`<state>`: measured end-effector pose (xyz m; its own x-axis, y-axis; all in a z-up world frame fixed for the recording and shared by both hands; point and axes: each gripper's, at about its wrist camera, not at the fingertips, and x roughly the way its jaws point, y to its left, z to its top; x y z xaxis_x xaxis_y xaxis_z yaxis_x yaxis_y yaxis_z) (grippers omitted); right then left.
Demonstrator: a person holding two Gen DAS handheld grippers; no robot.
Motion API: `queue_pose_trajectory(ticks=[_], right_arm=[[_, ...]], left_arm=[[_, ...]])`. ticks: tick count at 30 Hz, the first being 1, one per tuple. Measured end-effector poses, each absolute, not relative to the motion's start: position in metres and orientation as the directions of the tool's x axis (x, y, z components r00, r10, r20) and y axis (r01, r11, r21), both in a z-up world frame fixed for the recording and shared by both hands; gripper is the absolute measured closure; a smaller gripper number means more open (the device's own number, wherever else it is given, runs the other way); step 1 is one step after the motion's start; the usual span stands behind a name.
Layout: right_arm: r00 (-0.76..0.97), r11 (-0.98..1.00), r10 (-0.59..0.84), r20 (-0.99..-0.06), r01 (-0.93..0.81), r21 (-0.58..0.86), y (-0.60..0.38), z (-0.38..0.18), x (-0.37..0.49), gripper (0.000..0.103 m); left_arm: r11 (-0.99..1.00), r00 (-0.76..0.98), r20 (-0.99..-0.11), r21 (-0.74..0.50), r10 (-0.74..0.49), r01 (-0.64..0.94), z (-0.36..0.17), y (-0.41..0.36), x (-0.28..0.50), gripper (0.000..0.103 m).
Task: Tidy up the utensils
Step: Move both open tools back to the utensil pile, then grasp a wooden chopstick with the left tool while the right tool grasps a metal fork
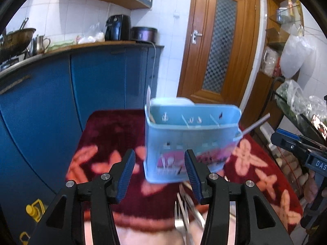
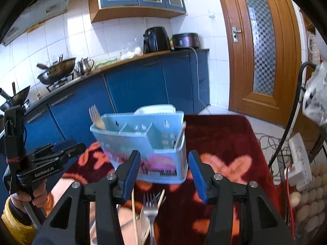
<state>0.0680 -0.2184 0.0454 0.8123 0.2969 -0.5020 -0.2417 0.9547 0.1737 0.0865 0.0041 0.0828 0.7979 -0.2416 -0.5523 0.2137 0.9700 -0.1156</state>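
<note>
Progress: partial, judged from present layout. Blue utensil caddy (image 2: 143, 145) upright on red floral cloth (image 2: 224, 147) covering worktop. Wooden fork (image 2: 96, 116) already standing in caddy's end compartment on left of right-wrist view; thin stick-like handle (image 2: 179, 136) leaning in opposite end compartment. Middle compartments apparently empty, though blurred. Still loose on cloth, just in front of caddy: metal fork (image 2: 150, 208), chopsticks (image 2: 133, 214), and further cutlery, count unclear.

Left gripper (image 1: 159, 175): fingers (image 1: 127, 175) spread wide, nothing between them, aimed at caddy front, not touching it. Right gripper (image 2: 164, 175): fingers (image 2: 196, 175) likewise wide apart, empty, poised above loose cutlery without contact.

Remaining work, as estimated: collection of loose pieces, sorting into compartments.
</note>
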Motion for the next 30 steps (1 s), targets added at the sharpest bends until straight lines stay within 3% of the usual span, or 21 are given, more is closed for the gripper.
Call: queue_pose_trajectory(ticks=[11,24,26,29,30], right_arm=[[0.735,0.953,0.304,-0.607,-0.233,0.195,-0.21,0.002,0.059,0.051],[0.679,0.948,0.317,-0.662,-0.22,0.229,-0.207,-0.027,0.056,0.051],[0.673,0.948,0.319,-0.668,-0.221,0.23,-0.207,-0.03,0.055,0.051],[0.663,0.947,0.322,-0.675,-0.225,0.231,-0.206,-0.034,0.056,0.051],[0.66,0.946,0.324,-0.678,-0.226,0.232,-0.206,-0.035,0.056,0.052]], left_arm=[[0.967,0.718,-0.651,-0.117,-0.245,0.225,0.046,-0.004,0.071,0.05],[0.951,0.623,-0.732,-0.115,-0.276,0.286,0.011,-0.028,0.065,0.05],[0.949,0.614,-0.738,-0.114,-0.279,0.294,0.008,-0.031,0.065,0.054],[0.944,0.598,-0.749,-0.112,-0.285,0.309,0.003,-0.036,0.067,0.066],[0.943,0.592,-0.753,-0.115,-0.288,0.313,0.002,-0.036,0.067,0.074]])
